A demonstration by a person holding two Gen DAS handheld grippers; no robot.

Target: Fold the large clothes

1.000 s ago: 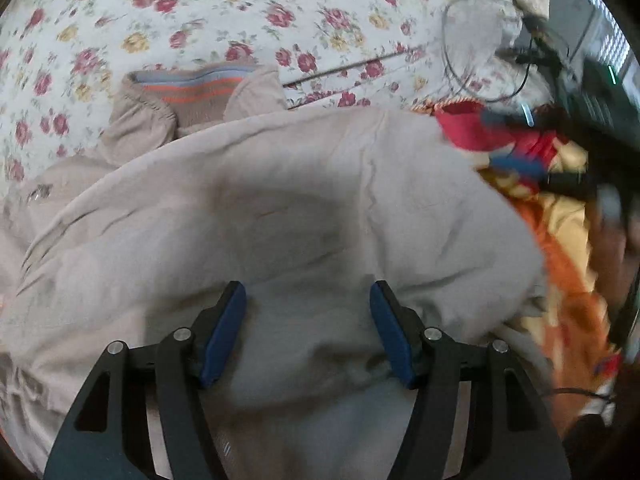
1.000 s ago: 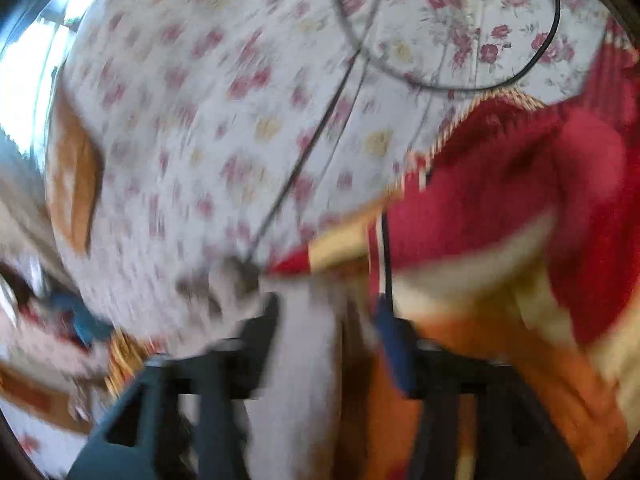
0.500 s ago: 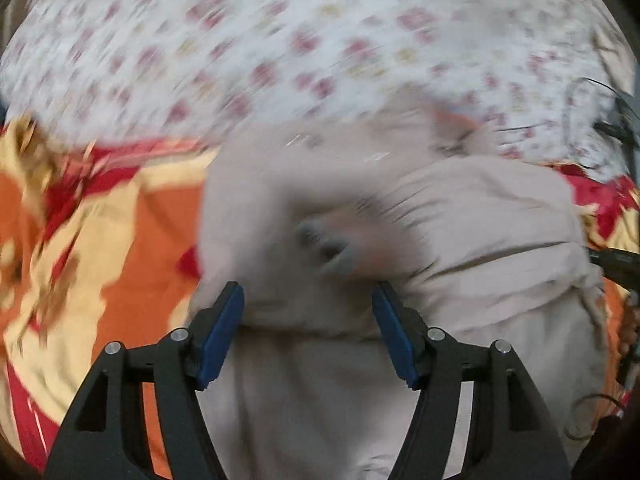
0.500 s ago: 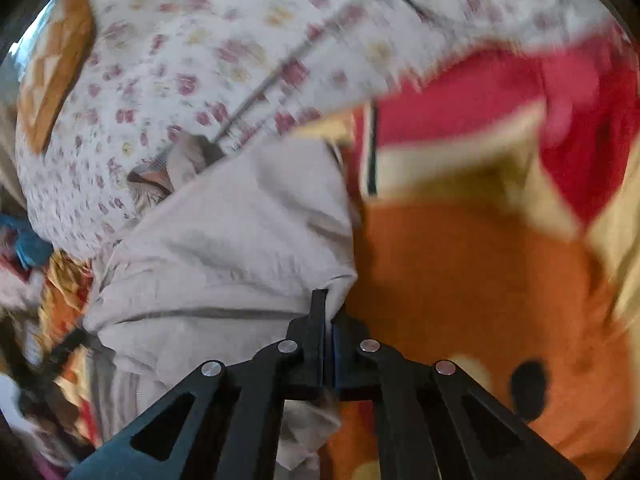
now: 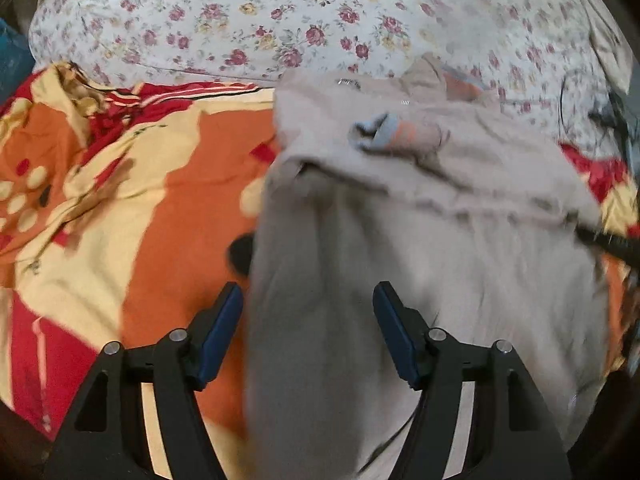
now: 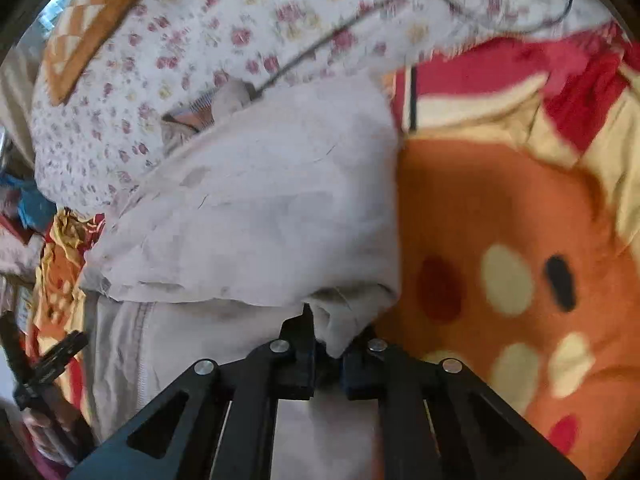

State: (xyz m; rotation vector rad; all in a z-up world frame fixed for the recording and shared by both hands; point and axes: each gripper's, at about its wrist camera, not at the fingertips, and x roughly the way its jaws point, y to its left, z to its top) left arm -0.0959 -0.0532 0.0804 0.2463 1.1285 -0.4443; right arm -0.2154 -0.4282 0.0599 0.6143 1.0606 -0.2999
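A large beige jacket [image 5: 420, 240] lies spread on the bed, one sleeve folded across it so its orange-and-blue striped cuff [image 5: 400, 134] rests on top. My left gripper [image 5: 310, 320] hovers over the jacket's left edge. Its jaws are opening, and the cloth lies below the gap with no pad pressing on it. In the right wrist view the same jacket [image 6: 260, 200] fills the middle, its striped collar [image 6: 192, 114] at the far end. My right gripper [image 6: 328, 332] is shut on a bunched fold at the jacket's near right corner.
An orange, red and yellow blanket [image 5: 140, 200] covers the bed under the jacket and shows to its right in the right wrist view [image 6: 520, 220]. A floral sheet [image 5: 280, 12] lies beyond. A black cable [image 6: 500, 28] loops there, and a checked cushion [image 6: 92, 20] sits far left.
My left gripper swept from above the jacket's middle to its left edge; the striped cuff now lies on top. My right gripper went from open to shut on the jacket's corner.
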